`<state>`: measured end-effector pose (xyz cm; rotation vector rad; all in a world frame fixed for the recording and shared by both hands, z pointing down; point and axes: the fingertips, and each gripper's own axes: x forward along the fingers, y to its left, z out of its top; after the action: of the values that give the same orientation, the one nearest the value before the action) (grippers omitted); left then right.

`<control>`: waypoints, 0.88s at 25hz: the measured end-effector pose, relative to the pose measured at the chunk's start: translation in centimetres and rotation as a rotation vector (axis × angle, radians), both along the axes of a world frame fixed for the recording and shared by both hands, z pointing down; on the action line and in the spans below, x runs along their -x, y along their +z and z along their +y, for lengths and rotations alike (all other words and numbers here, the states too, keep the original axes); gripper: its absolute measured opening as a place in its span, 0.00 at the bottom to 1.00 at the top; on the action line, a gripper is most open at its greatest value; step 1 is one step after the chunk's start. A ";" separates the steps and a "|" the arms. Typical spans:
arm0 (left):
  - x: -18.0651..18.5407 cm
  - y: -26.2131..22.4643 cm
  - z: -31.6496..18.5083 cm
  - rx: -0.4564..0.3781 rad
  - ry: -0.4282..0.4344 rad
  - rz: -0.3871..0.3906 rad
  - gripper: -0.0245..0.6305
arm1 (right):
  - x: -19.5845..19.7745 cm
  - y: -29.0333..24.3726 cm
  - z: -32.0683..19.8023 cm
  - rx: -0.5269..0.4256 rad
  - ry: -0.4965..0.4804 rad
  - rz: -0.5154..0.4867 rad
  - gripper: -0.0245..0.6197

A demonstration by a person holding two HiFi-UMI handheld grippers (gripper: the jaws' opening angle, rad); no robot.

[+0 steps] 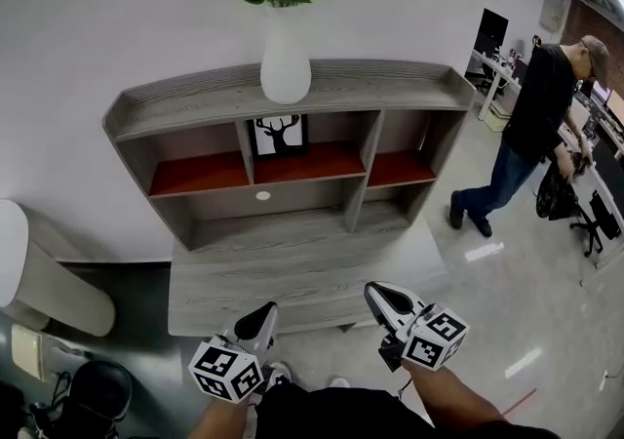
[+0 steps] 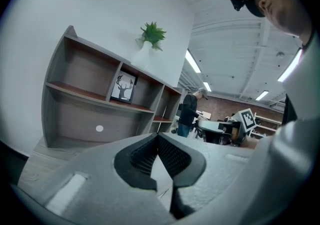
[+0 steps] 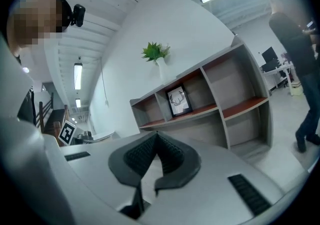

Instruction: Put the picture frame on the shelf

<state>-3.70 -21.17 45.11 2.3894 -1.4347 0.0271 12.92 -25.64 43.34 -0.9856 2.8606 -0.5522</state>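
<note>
Your left gripper [image 1: 263,314] and right gripper [image 1: 382,295], both clenched on nothing, hang near you; the picture frame [image 1: 280,135] stands farther off in the middle upper compartment of the shelf [image 1: 409,84], below the vase [image 1: 285,61].

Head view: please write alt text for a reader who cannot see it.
A deer picture frame stands in the middle upper compartment of a grey shelf unit, under a white vase of leaves. The left gripper and right gripper, near the bottom, are empty, jaws together.
</note>
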 end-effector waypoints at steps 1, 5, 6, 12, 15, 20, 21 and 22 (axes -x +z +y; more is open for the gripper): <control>-0.5 0.1 0.5 0.002 -0.004 -0.002 0.05 | -0.5 0.0 0.5 -0.003 -0.005 -0.005 0.06; -2.5 -0.1 1.9 -0.003 -0.019 -0.009 0.05 | -1.8 0.2 1.7 -0.014 -0.030 -0.010 0.06; -2.8 -0.2 2.3 -0.008 -0.028 -0.013 0.05 | -2.0 0.3 1.9 -0.016 -0.039 -0.015 0.06; -2.4 -0.2 4.7 -0.020 -0.110 -0.047 0.05 | -2.3 1.0 3.1 -0.017 -0.091 -0.027 0.06; -2.0 0.4 5.4 -0.004 -0.122 -0.043 0.05 | -2.0 1.2 3.7 -0.009 -0.102 -0.029 0.06; -0.8 0.3 4.7 -0.006 -0.103 -0.028 0.05 | -0.9 1.0 4.4 -0.002 -0.097 -0.037 0.06; -0.5 0.1 4.4 -0.006 -0.092 -0.030 0.05 | -0.6 0.9 4.3 -0.002 -0.089 -0.035 0.06; -0.2 0.0 4.1 -0.006 -0.079 -0.034 0.05 | -0.3 0.9 4.2 0.002 -0.078 -0.035 0.06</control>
<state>-3.52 -17.04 45.09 2.3455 -1.5455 0.0443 13.21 -21.42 44.28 -0.8582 2.8784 -0.5724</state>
